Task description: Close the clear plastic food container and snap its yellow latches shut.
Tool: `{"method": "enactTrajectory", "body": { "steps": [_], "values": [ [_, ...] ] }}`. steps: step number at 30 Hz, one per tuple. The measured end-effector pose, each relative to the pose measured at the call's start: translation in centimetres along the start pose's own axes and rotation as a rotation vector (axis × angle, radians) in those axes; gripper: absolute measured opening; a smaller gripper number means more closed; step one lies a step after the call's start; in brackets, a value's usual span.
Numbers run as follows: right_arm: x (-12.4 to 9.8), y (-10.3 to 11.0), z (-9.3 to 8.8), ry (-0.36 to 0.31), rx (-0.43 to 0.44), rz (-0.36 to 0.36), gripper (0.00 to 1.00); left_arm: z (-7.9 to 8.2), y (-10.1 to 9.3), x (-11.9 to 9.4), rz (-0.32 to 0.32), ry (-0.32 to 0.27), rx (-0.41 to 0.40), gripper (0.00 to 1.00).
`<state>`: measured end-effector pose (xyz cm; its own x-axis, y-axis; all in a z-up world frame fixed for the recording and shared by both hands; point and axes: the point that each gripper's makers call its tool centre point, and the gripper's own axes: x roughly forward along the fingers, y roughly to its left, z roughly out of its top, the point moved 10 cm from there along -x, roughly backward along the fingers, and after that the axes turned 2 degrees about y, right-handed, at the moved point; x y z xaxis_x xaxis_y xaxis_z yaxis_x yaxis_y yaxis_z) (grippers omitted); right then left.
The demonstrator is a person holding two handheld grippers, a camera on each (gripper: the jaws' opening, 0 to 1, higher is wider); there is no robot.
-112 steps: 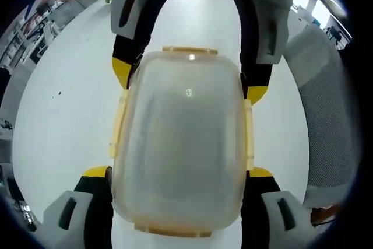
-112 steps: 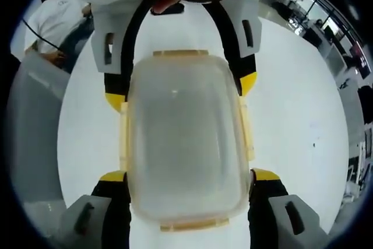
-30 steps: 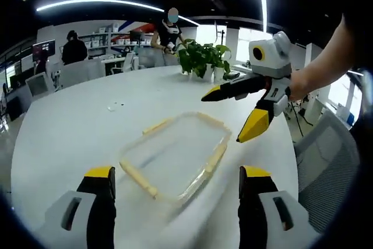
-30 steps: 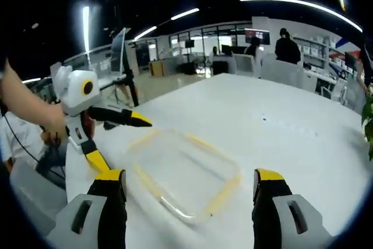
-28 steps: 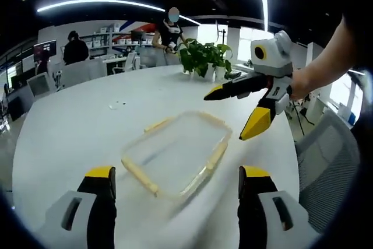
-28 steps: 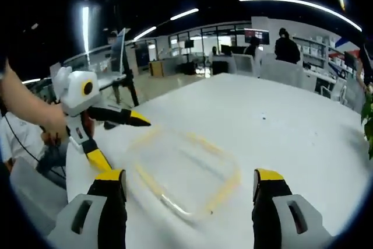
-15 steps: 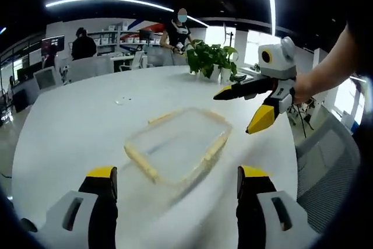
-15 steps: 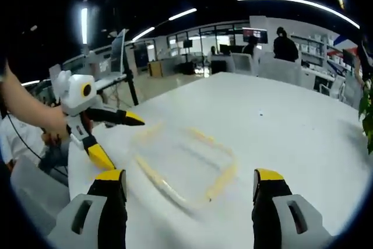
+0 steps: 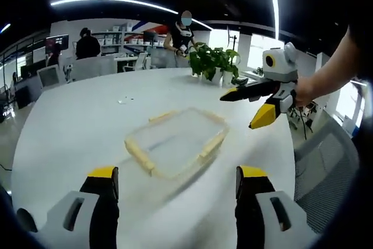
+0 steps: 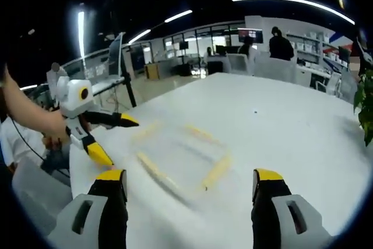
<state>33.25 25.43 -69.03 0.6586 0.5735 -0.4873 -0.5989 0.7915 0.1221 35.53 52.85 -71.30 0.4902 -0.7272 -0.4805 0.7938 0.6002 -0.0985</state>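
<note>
The clear plastic container (image 9: 175,141) lies flat on the round white table (image 9: 70,121) with its lid on and yellow latches along its edges. It looks blurred in the right gripper view, container (image 10: 182,155). My left gripper (image 9: 178,202) stands open, short of the container and not touching it; it is also the left gripper (image 10: 121,142) held by a hand beside the container. My right gripper (image 10: 189,199) is open and empty too. The right gripper (image 9: 240,110) hovers in the air off the container's far right side.
A potted plant (image 9: 213,62) stands at the table's far edge. A grey mesh chair (image 9: 326,161) is at the right, another chair (image 10: 29,196) at the left. People (image 9: 87,45) and desks fill the office behind.
3.7 s ago both grippers were close over the container. Both have since drawn back from it, and over the last second the container looks a little farther off in both views.
</note>
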Motion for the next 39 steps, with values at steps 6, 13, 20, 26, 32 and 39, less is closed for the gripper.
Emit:
{"method": "enactTrajectory", "body": {
  "steps": [6,13,20,26,32,39],
  "values": [
    [-0.7,0.5,-0.8,0.014,-0.009,0.006,0.88,-0.6,-0.3,-0.4,0.018,-0.011,-0.025,0.83],
    [-0.9,0.8,-1.2,0.015,-0.01,0.002,0.88,-1.3,-0.6,-1.1,0.037,-0.016,-0.049,0.82],
    [-1.4,1.5,-1.4,0.006,-0.014,0.014,0.87,-1.7,-0.7,-1.9,0.054,-0.02,-0.068,0.81],
    [-2.0,1.7,-1.8,0.006,-0.021,0.021,0.87,-2.0,-1.3,-2.3,0.057,-0.024,-0.078,0.81],
    [-3.1,1.7,-2.5,0.002,-0.005,0.012,0.87,-2.2,-2.2,-3.1,0.079,-0.034,-0.079,0.79],
    [-4.3,1.7,-3.3,0.004,0.01,-0.004,0.87,-2.9,-3.0,-4.1,0.097,-0.035,-0.103,0.79]
  ]
}}
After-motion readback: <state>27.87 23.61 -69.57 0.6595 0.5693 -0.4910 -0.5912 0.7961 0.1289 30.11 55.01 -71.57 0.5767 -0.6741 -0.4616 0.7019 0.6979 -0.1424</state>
